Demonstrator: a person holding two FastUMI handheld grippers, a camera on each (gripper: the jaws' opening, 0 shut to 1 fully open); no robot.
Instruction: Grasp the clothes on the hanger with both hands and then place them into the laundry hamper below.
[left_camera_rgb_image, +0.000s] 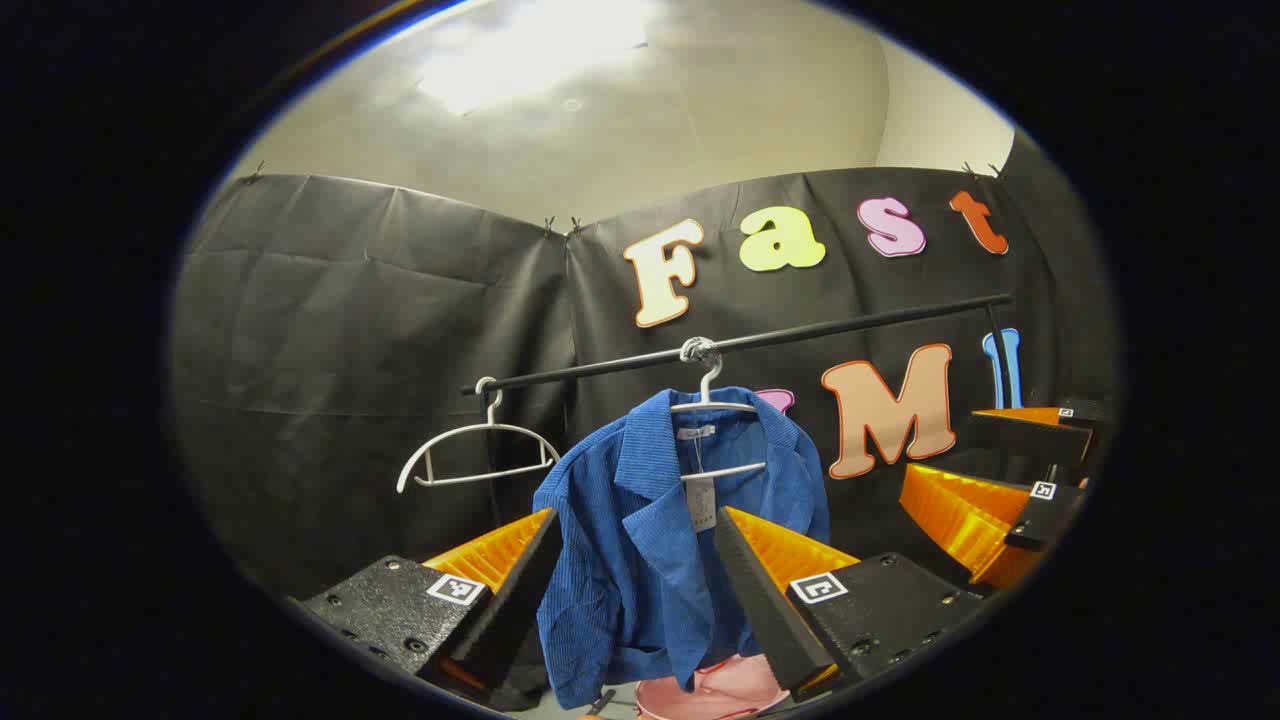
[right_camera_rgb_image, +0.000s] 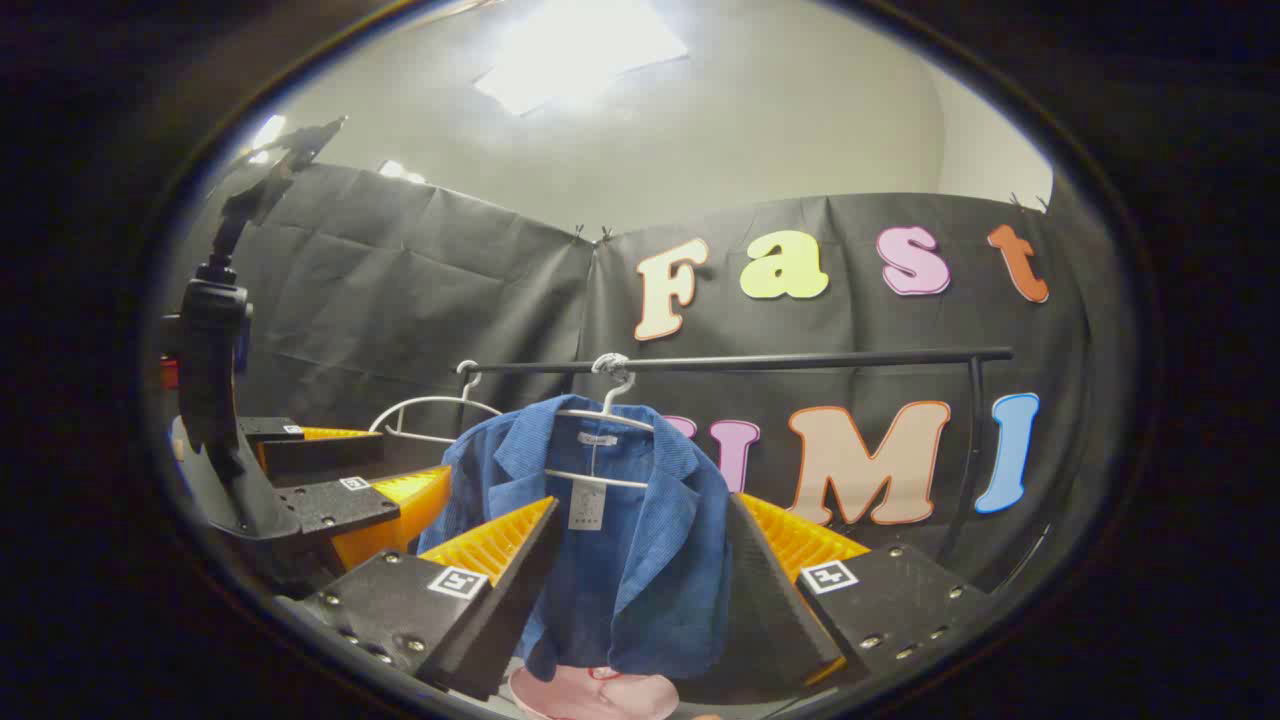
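Both tools are raised toward the garment, neither touching it; the left gripper (left_camera_rgb_image: 635, 580) has its fingers spread wide with the blue jacket (left_camera_rgb_image: 650, 530) framed in the gap beyond them; the right gripper (right_camera_rgb_image: 640, 585) is likewise spread, the jacket centred past its fingers. The jacket hangs on a white hanger (left_camera_rgb_image: 712, 405) at about 12 o'clock in the left gripper view, hooked over the black rail (left_camera_rgb_image: 740, 340); the pink hamper (left_camera_rgb_image: 715, 690) sits directly beneath, at 6 o'clock.

Step in hand, as judged: the approach to a two-handed grasp. Recommended: advance each tool to its own shoulder of the jacket, below the collar; close on cloth only, clear of the hanger wire and the paper tag (left_camera_rgb_image: 702, 503); pinch a good fold, since the ribbed fabric looks soft and liable to slip; then lift the shoulders off the hanger together, so the hanger does not come away with it.

Count: one jacket; two hangers, one loaded and one bare hanger (left_camera_rgb_image: 478, 455) at 9 o'clock of it; one rail; one hamper; two grippers.
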